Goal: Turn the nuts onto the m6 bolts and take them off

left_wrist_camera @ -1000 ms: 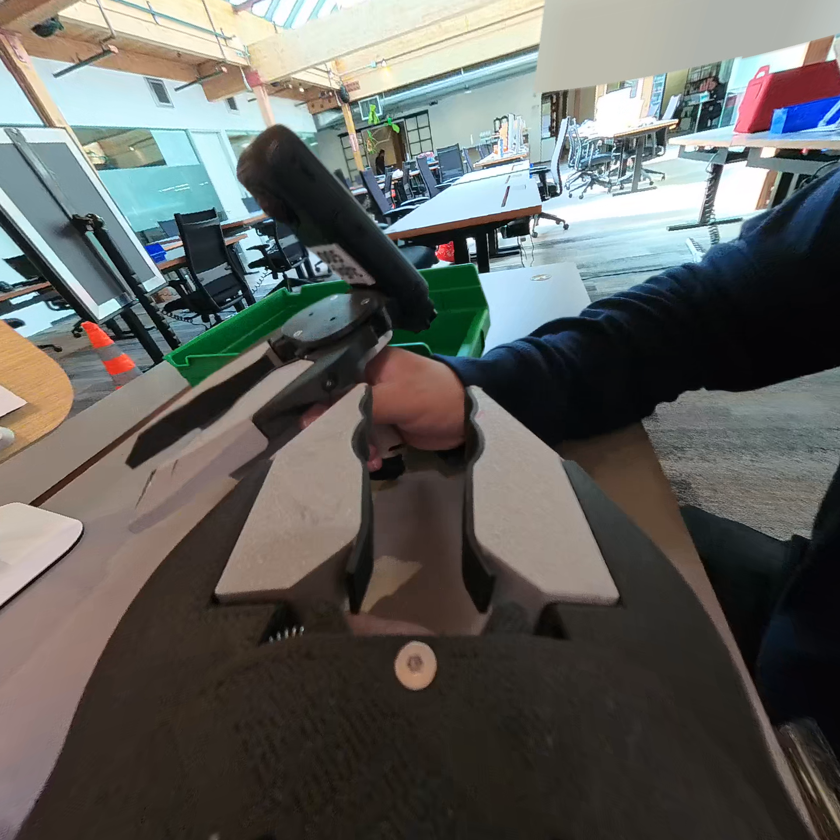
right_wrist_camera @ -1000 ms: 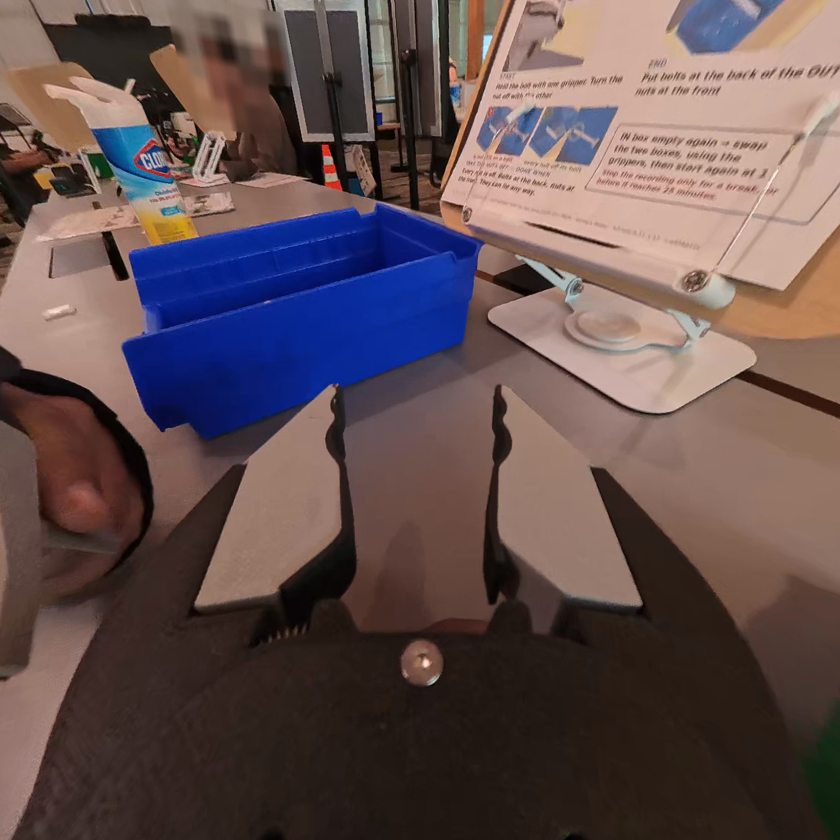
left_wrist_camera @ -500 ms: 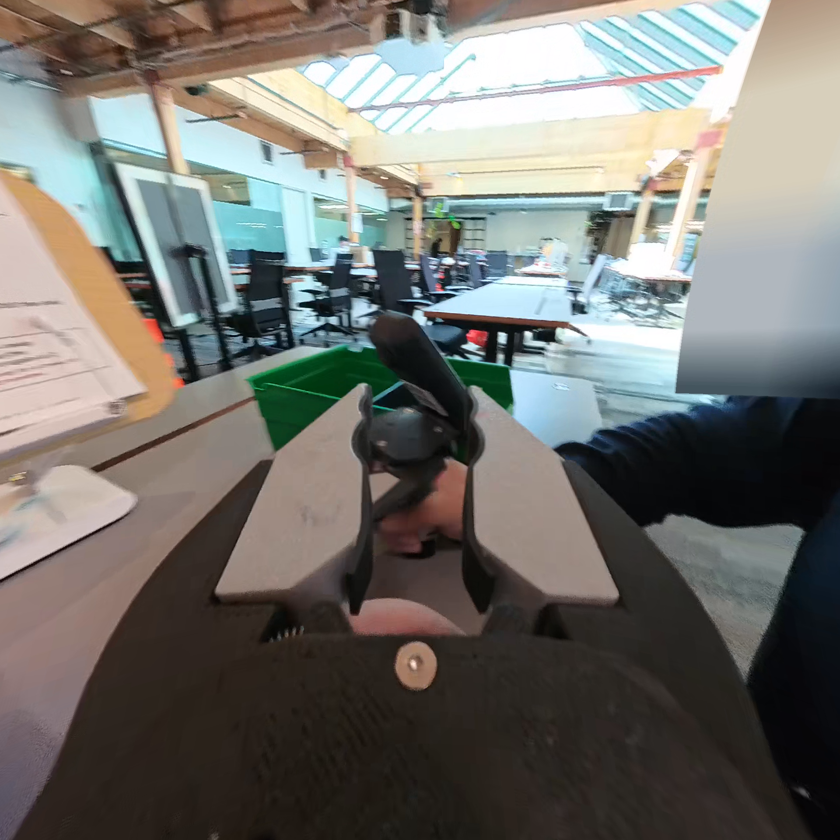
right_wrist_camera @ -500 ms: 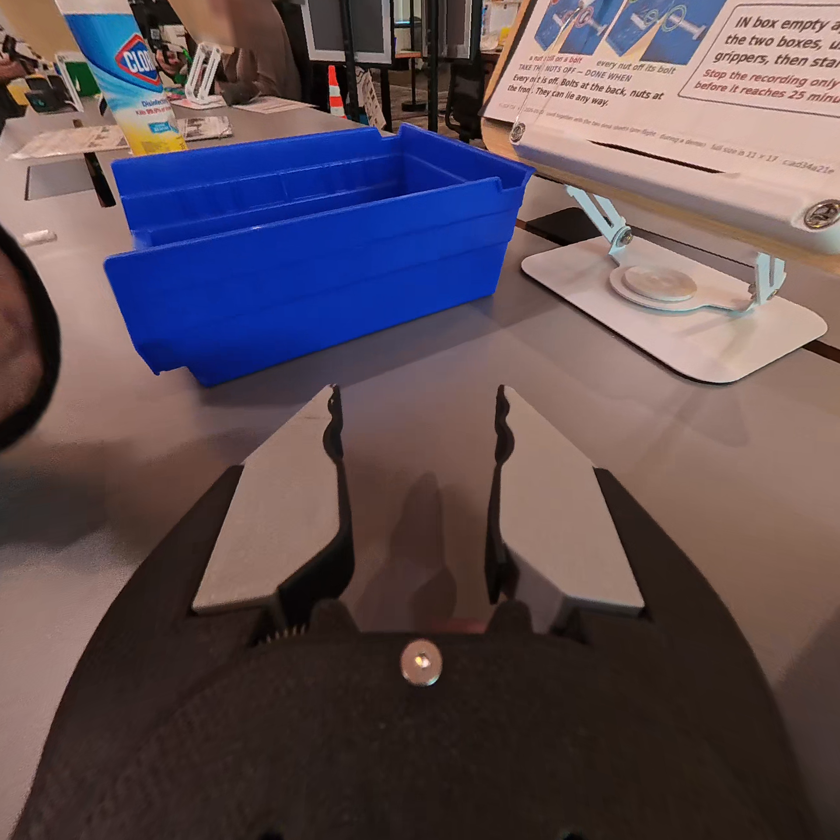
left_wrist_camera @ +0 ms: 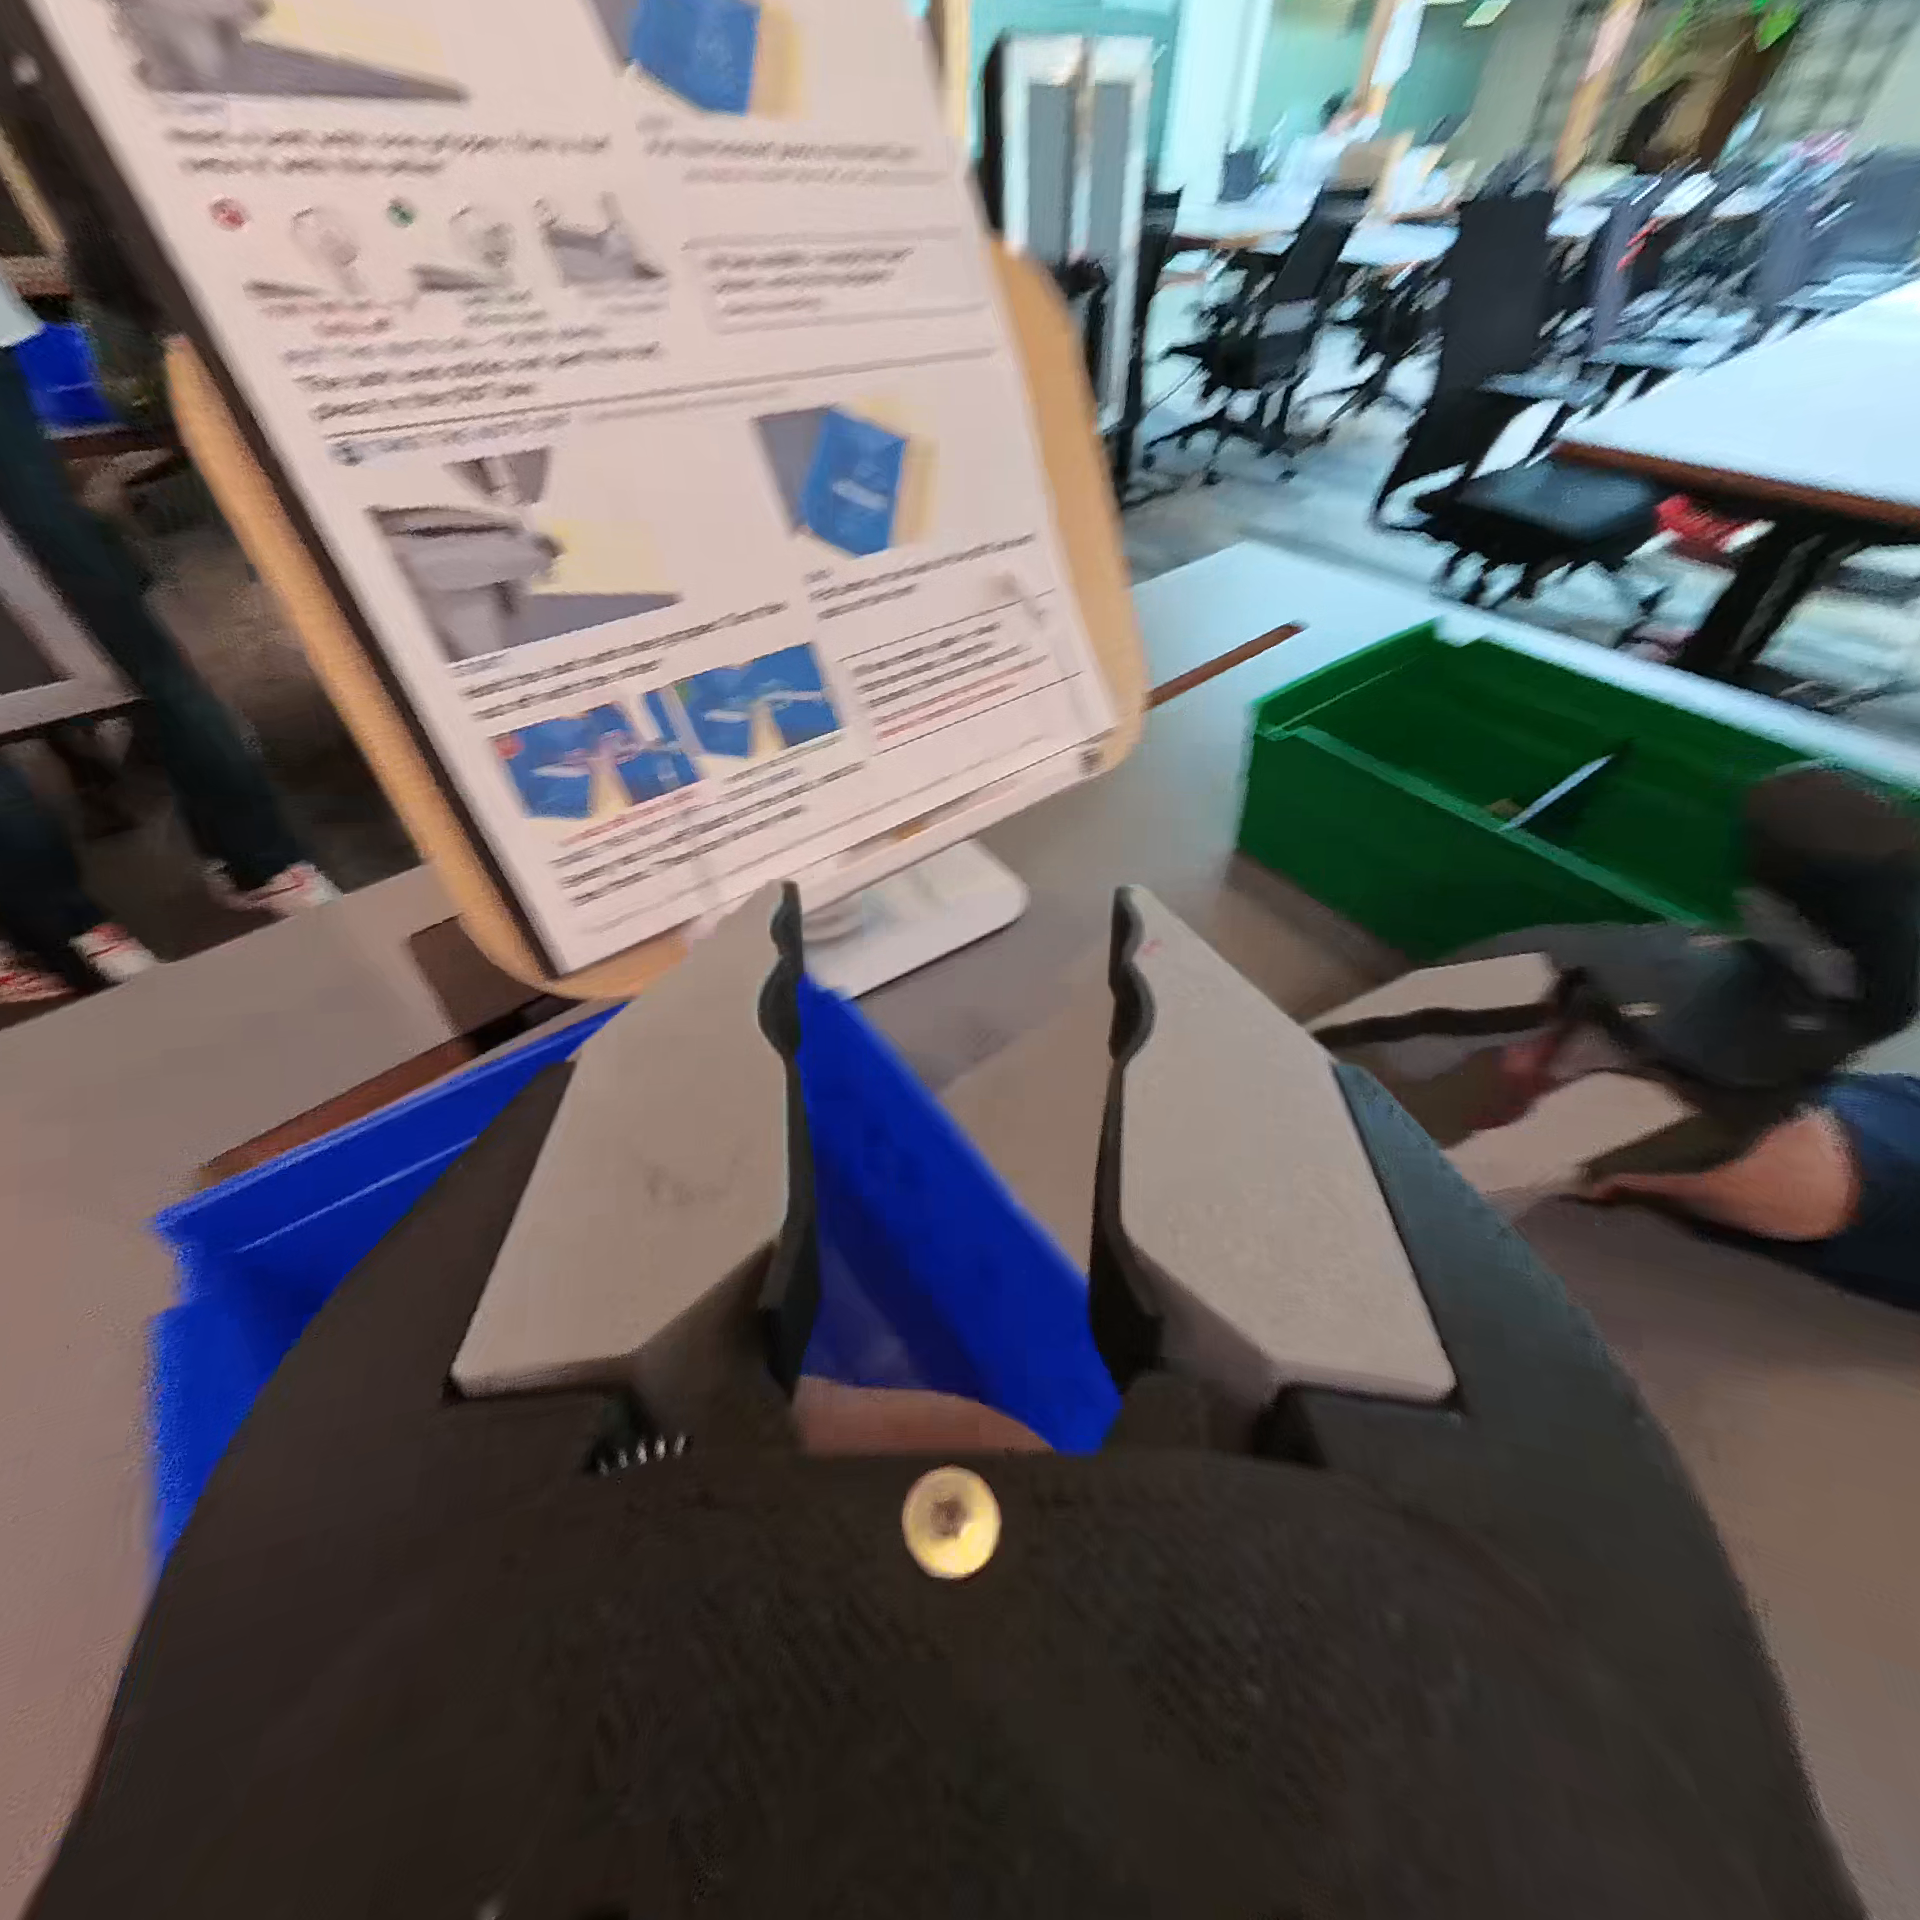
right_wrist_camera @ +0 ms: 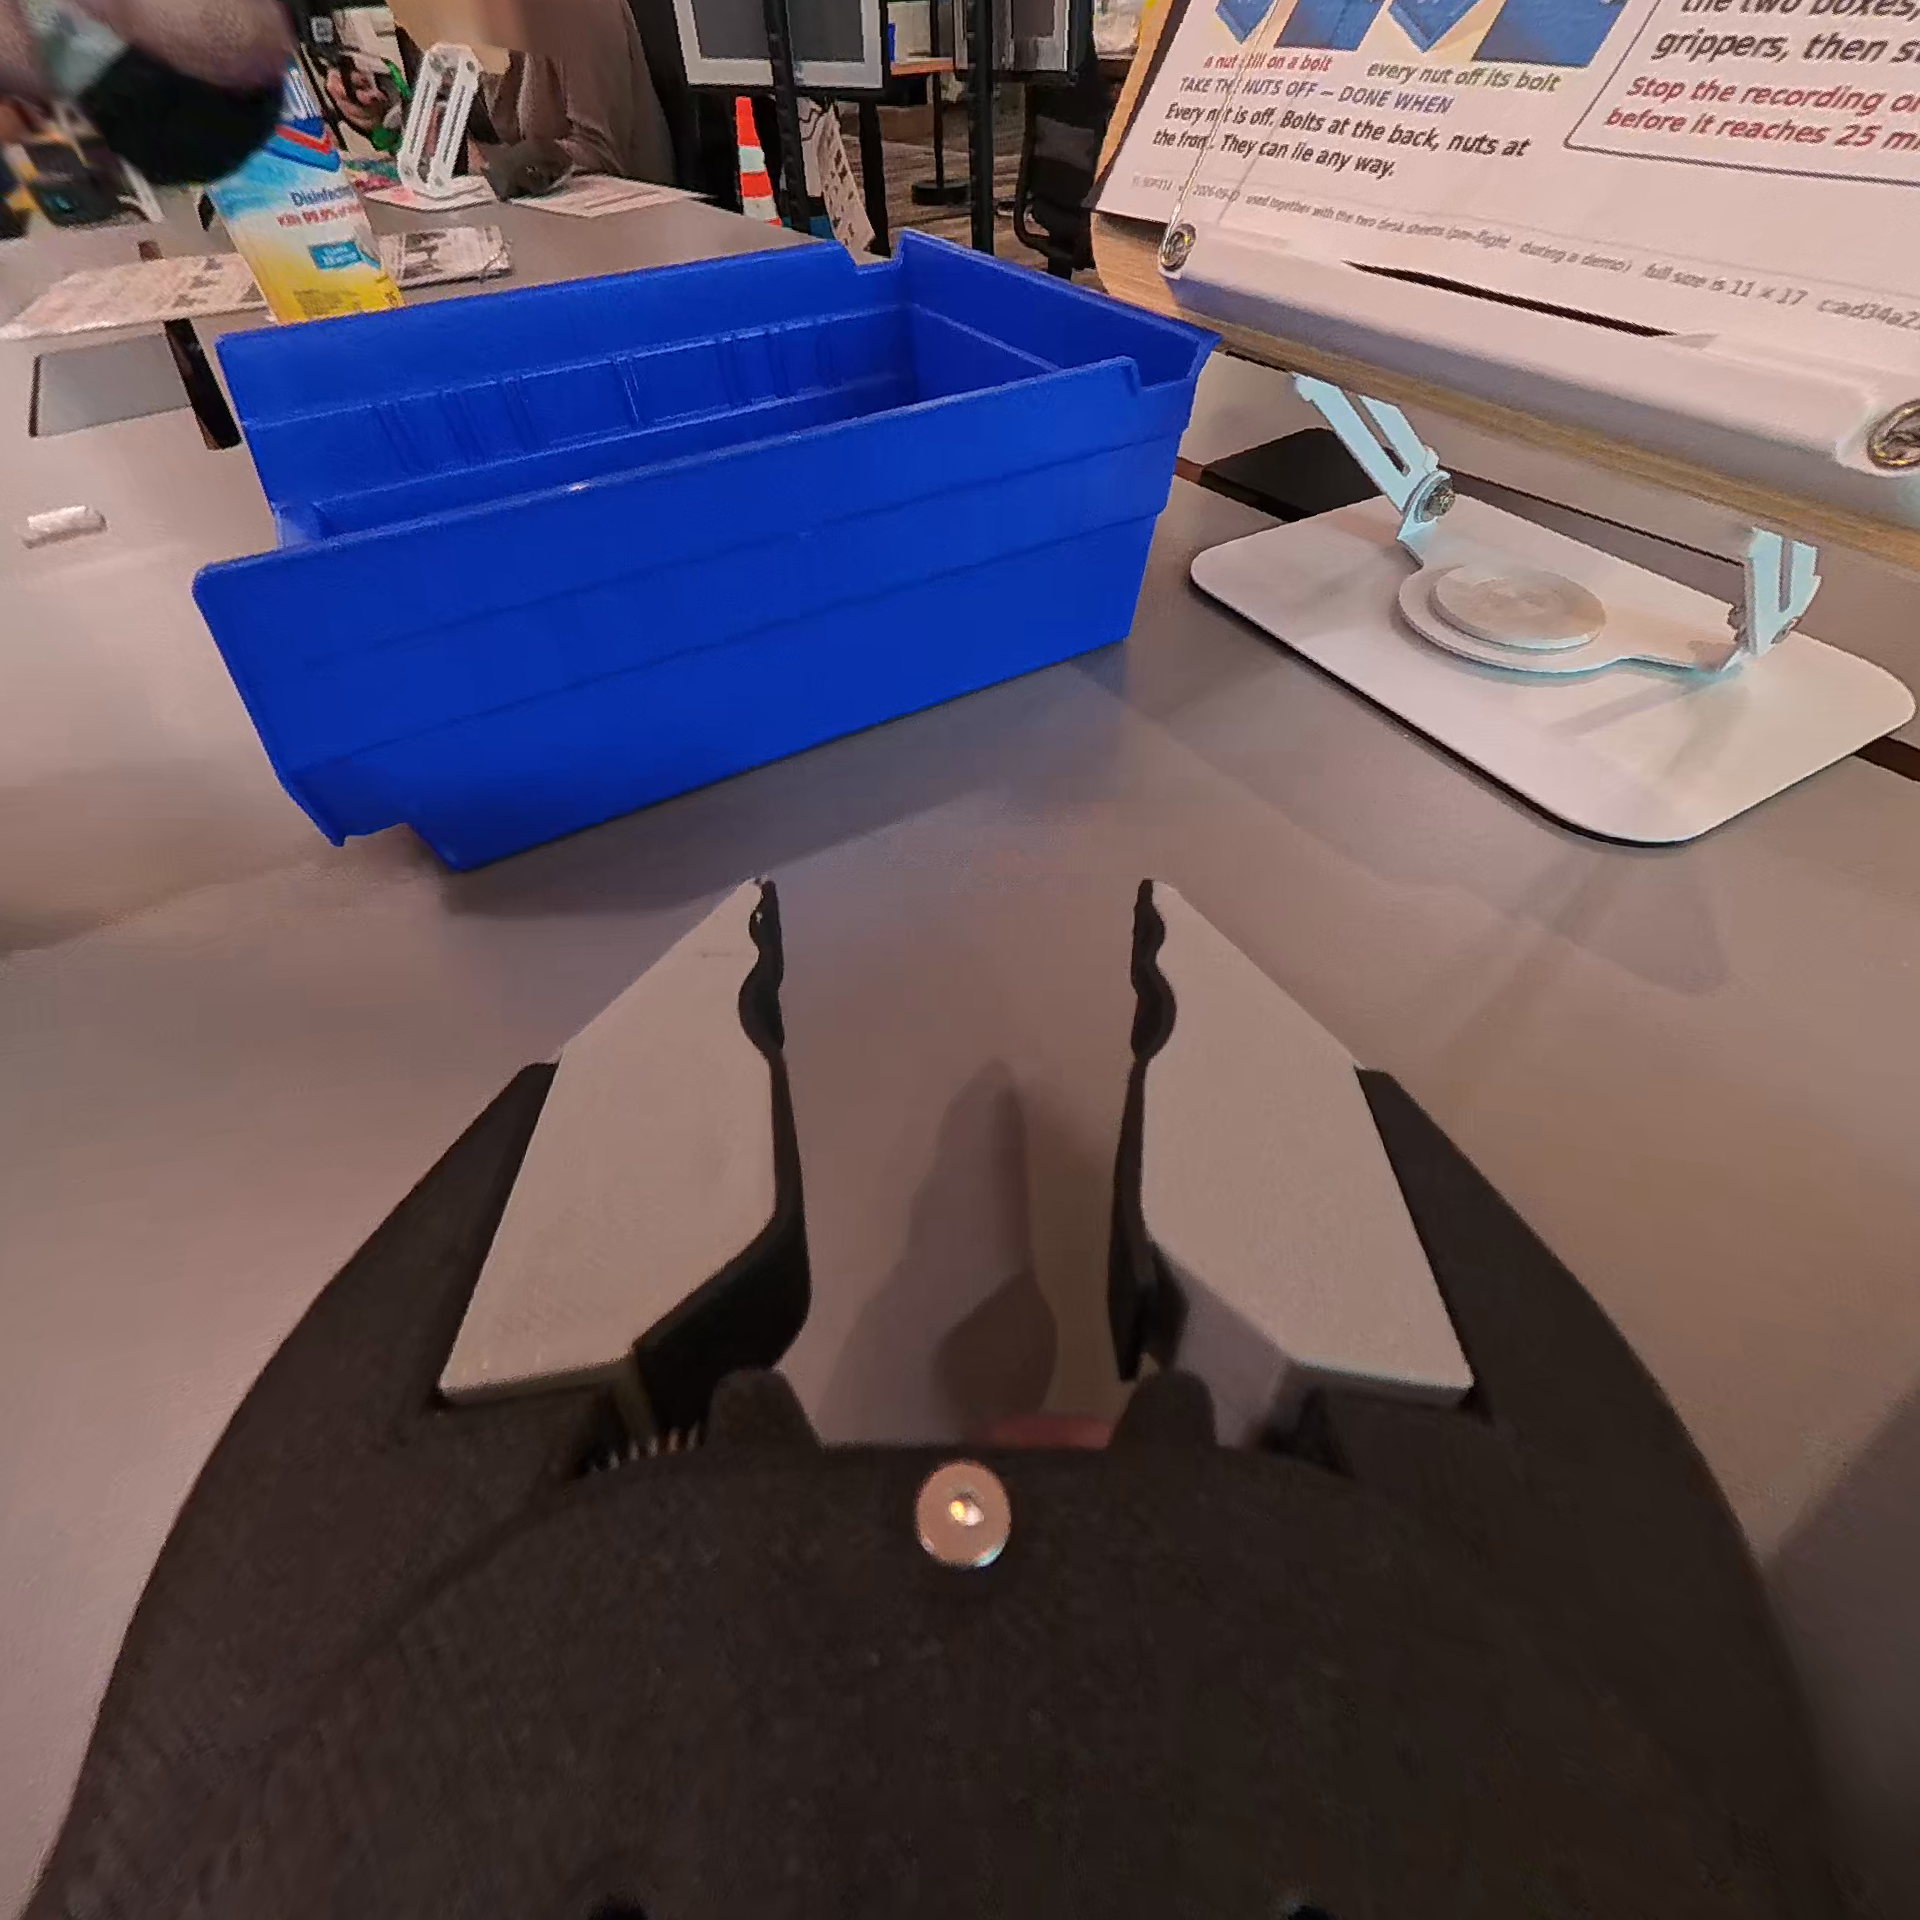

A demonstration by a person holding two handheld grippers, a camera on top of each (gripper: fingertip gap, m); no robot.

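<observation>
Blue bin point(right_wrist_camera: 686, 582): on the grey table point(right_wrist_camera: 1351, 987), far left of the sheet stand point(right_wrist_camera: 1538, 665); visible part of the interior bare
Green bin point(left_wrist_camera: 1455, 821): far right, divider inside; contents too blurred to tell
Nuts and bolts: none discernible
Left gripper point(left_wrist_camera: 951, 935): raised over blue bin, jaws wide, nothing between
Right gripper point(right_wrist_camera: 951, 904): low over table, jaws wide, nothing held

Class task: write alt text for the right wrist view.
The right gripper, jaws open and empty, hovers over a grey tabletop facing a blue plastic storage bin; a white-based stand holding an instruction sheet sits right of the bin.
</observation>
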